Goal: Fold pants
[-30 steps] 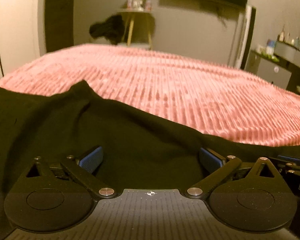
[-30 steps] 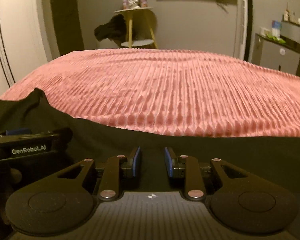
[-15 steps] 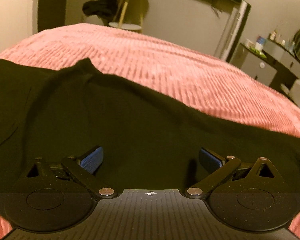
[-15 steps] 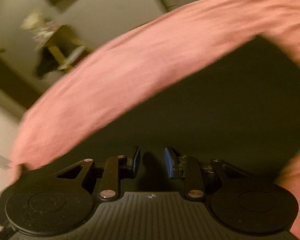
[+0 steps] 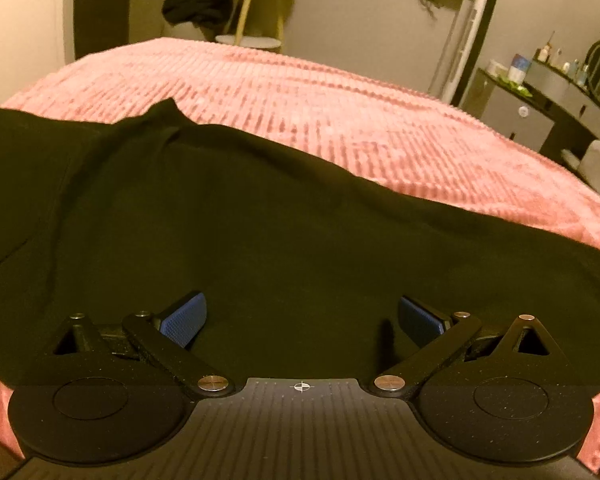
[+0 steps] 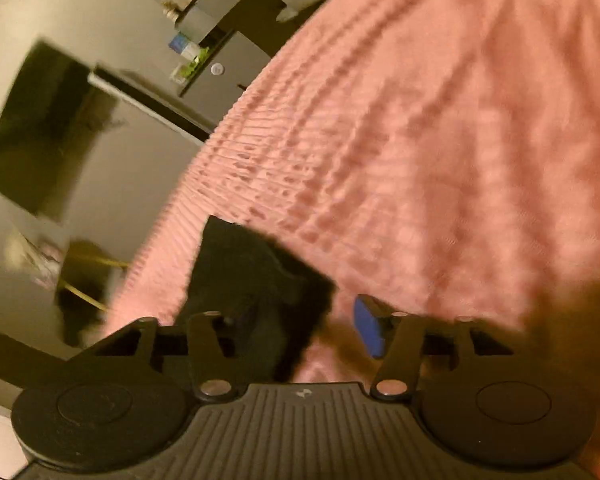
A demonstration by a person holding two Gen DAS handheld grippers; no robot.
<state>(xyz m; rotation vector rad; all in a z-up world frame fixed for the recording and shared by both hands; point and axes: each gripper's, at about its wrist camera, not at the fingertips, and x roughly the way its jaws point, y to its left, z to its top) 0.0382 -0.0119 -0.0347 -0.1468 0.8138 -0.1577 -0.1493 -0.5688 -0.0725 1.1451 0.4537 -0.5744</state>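
Black pants [image 5: 228,232] lie spread across the near part of a pink ribbed bedspread [image 5: 340,112]. My left gripper [image 5: 300,318] is open and empty, its blue pads wide apart just above the black cloth. In the right wrist view the camera is rolled sharply and the picture is blurred. My right gripper [image 6: 308,328] is open; a corner of the black pants [image 6: 256,280] lies by its left finger, and the right blue pad [image 6: 368,330] is over the pink bedspread [image 6: 440,152]. Whether the cloth touches the fingers is unclear.
Beyond the bed stand a small round side table [image 5: 256,4] with dark clothing [image 5: 198,2] hung on it, a white panel [image 5: 466,44] against the wall, and a grey dresser [image 5: 540,104] with bottles at the right.
My right gripper has opened from a nearly shut stance and has rolled and swung away, now seeing mostly pink bedspread. My left gripper stays open and has lifted slightly over the pants.
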